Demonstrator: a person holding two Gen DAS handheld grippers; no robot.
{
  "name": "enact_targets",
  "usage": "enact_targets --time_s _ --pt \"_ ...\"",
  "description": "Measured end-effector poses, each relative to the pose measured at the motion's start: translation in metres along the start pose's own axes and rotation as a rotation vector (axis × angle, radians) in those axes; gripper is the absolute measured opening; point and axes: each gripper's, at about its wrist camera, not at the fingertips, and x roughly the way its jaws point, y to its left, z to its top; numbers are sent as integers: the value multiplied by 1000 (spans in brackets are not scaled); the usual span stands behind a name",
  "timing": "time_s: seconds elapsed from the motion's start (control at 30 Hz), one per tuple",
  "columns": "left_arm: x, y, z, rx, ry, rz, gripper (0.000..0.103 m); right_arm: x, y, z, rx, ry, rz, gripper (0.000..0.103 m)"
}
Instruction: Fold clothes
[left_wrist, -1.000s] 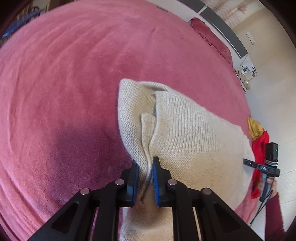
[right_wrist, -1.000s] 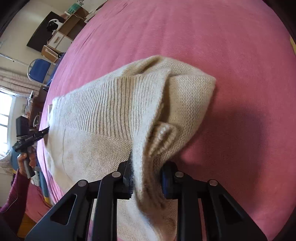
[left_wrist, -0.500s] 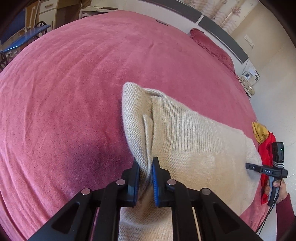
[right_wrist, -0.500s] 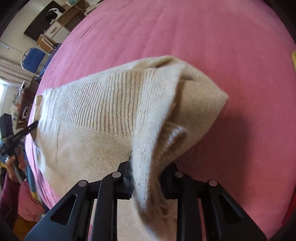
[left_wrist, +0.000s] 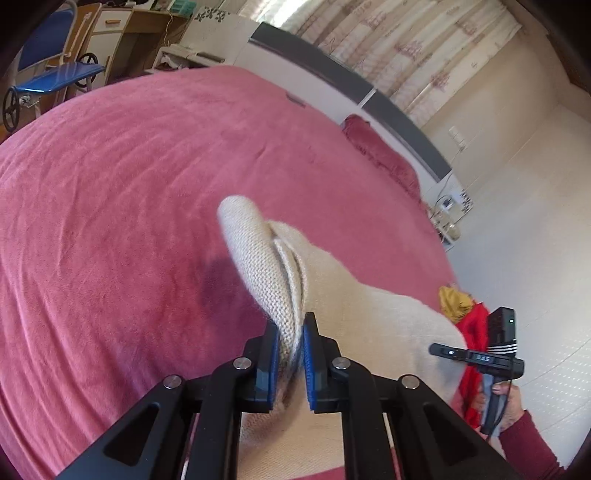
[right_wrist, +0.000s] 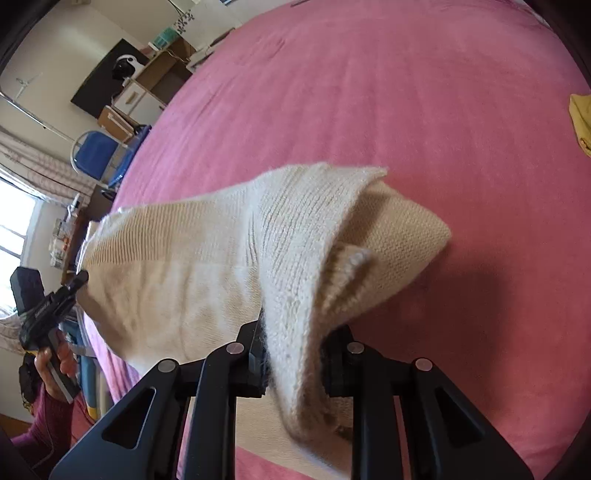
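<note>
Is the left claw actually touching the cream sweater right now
Touching. The left wrist view shows the left claw with its blue pads pressed on a bunched fold of the cream sweater.

Bright, even daylight in both views. Blown-out window (right_wrist: 14, 218) at left edge of right wrist view, its panes washed white. Soft dark shadow on pink bed cover (left_wrist: 110, 229) just left of lifted cream sweater (left_wrist: 258, 258); a second beneath the sweater's fold at lower right of right wrist view. Strong fisheye bending: bed bulges, walls curve, black vignette in corners. Slight motion blur on knit edges and background; gripper arms at bottom sharp.
</note>
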Motion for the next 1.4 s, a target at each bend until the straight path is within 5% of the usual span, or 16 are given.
enact_targets --time_s 0.33,0.6,0.67,0.77,0.87,0.93,1.03,1.17,1.3,1.4 --pt "-93 14 -2 -33 -172 1 10 6 118 37 -160 -29 84 21" --pt "-210 96 -30 -285 -381 133 11 79 279 93 -389 32 180 21" --pt "-211 123 -40 -354 -365 228 11 110 322 107 -462 67 183 21" --pt "-198 178 -60 -497 -296 392 12 185 372 126 -517 117 62 34" --pt "-175 247 -85 -691 -128 476 12 245 384 127 -497 214 -25 44" --pt "-175 273 -95 -750 -80 456 14 262 381 126 -483 224 -95 48" --pt "-191 283 -89 -689 -78 497 14 264 373 129 -470 191 -128 48" --pt "-219 282 -55 -589 -187 476 12 227 348 136 -412 99 -87 51" --pt "-215 278 -4 -502 -252 420 14 228 345 150 -343 132 18 58" --pt "-190 272 25 -422 -223 392 16 252 359 159 -365 158 -17 58"
